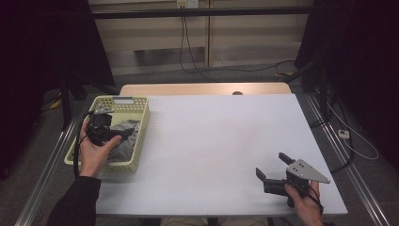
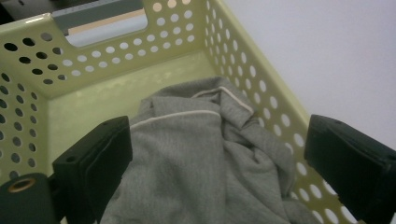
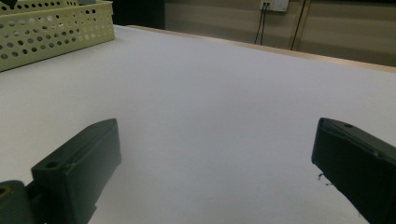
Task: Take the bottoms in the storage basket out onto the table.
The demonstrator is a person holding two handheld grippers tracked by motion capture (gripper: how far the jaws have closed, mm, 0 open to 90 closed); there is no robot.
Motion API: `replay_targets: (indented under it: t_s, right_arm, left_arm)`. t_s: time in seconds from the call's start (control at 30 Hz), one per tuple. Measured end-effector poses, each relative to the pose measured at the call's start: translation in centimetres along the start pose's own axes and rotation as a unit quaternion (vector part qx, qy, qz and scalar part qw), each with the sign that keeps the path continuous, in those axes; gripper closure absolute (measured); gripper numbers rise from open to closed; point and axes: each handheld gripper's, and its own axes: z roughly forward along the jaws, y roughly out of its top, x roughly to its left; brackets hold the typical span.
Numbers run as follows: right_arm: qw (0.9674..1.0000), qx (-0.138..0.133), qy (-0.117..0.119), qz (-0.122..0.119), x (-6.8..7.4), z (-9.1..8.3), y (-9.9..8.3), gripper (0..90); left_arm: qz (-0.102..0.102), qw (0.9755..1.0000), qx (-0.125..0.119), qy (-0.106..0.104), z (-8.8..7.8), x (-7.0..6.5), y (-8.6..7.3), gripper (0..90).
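Grey garment (image 2: 201,158) lying crumpled in pale yellow perforated basket (image 2: 116,51), basket sitting at left edge of white tabletop (image 1: 221,141). Left tongs (image 2: 215,163) hanging over basket w/ jaws spread wide, garment showing between them, pads not pressing it. Right tongs (image 3: 215,163) resting low nr front right corner of tabletop, jaws spread, nothing between.

A grey garment (image 2: 201,158) with white piping lies in a pale yellow-green perforated basket (image 2: 116,51).
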Motion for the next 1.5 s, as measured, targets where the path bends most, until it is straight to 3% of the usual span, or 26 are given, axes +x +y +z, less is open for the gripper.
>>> replay_targets:
  t_s: [0.13,0.23,0.47,0.5,0.67,0.83,0.93,1.1,1.2,1.27,1.4,1.5]
  right_arm:
    - [1.0000,0.000,0.001,-0.003,0.0,0.0,0.0,1.6]
    - [1.0000,0.001,0.001,-0.002,0.0,0.0,0.0,1.6]
    - [1.0000,0.002,0.002,-0.005,0.1,0.1,0.0,1.6]
    - [1.0000,0.002,0.003,-0.005,0.1,0.1,0.0,1.6]
    - [1.0000,0.003,0.004,-0.006,0.1,0.1,0.0,1.6]
    - [1.0000,0.003,0.005,-0.006,0.1,0.1,0.0,1.6]
    - [1.0000,0.003,0.006,-0.006,0.1,0.1,0.0,1.6]
    - [1.0000,0.004,0.006,-0.005,0.1,0.1,-0.1,1.6]
    - [1.0000,0.005,0.006,-0.005,0.1,0.1,-0.1,1.6]
    - [1.0000,0.005,0.007,-0.005,0.1,0.1,-0.1,1.6]
    - [0.9999,0.006,0.007,-0.005,0.1,0.1,-0.1,1.6]
    - [0.9999,0.007,0.008,-0.005,0.1,0.1,-0.1,1.6]
  left_arm:
    - [-0.007,0.9994,0.034,-0.009,1.0,0.4,-0.2,8.1]
    - [0.000,0.9975,0.068,-0.020,1.7,0.2,-0.2,9.4]
    - [0.019,0.9910,0.128,-0.036,2.9,0.2,0.1,9.3]
    - [0.033,0.9897,0.136,-0.032,3.0,0.2,0.3,9.0]
    - [0.036,0.9883,0.146,-0.023,4.1,-0.1,0.5,5.5]
    - [0.034,0.9855,0.164,-0.027,4.9,0.4,0.3,1.6]
    - [0.034,0.9845,0.172,-0.015,5.4,0.6,0.2,0.5]
    - [0.026,0.9841,0.175,0.018,6.2,1.4,0.0,0.0]
    - [0.017,0.9853,0.166,0.038,6.7,1.9,0.0,0.0]
    - [0.009,0.9848,0.169,0.036,6.9,2.2,0.1,0.0]
    - [-0.006,0.9847,0.166,0.052,7.3,2.6,0.3,0.0]
    - [-0.014,0.9851,0.166,0.041,7.4,2.8,0.1,0.0]
